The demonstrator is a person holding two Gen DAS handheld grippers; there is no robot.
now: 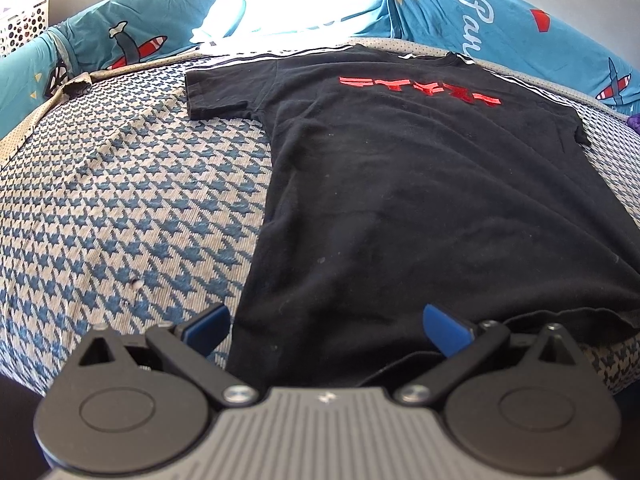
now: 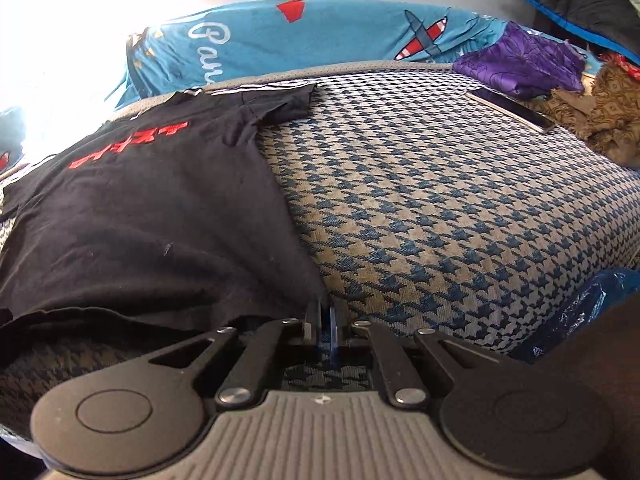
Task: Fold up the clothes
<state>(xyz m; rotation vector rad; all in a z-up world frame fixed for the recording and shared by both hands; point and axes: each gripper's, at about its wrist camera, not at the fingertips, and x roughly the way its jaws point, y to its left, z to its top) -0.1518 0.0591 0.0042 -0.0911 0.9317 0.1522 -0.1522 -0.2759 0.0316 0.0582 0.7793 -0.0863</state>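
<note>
A black T-shirt [image 1: 400, 184] with red lettering lies flat, front up, on a blue-and-beige houndstooth bed cover [image 1: 120, 200], its collar at the far side. My left gripper [image 1: 326, 328] is open just above the near hem, its blue pads [image 1: 208, 328] spread either side of the shirt's near left corner and gripping nothing. In the right wrist view the same T-shirt [image 2: 140, 220] fills the left half. My right gripper [image 2: 325, 316] is shut on the shirt's near right hem corner, and the hem beside it sits slightly raised off the bed cover [image 2: 440, 220].
Teal bedding with aeroplane prints [image 1: 500, 28] lines the far side. A purple cloth [image 2: 520, 60], a brown patterned cloth [image 2: 600, 116] and a flat phone-like slab [image 2: 512, 110] lie at the far right. A blue plastic bag [image 2: 580, 312] sits at the right edge, a white perforated basket [image 1: 20, 24] far left.
</note>
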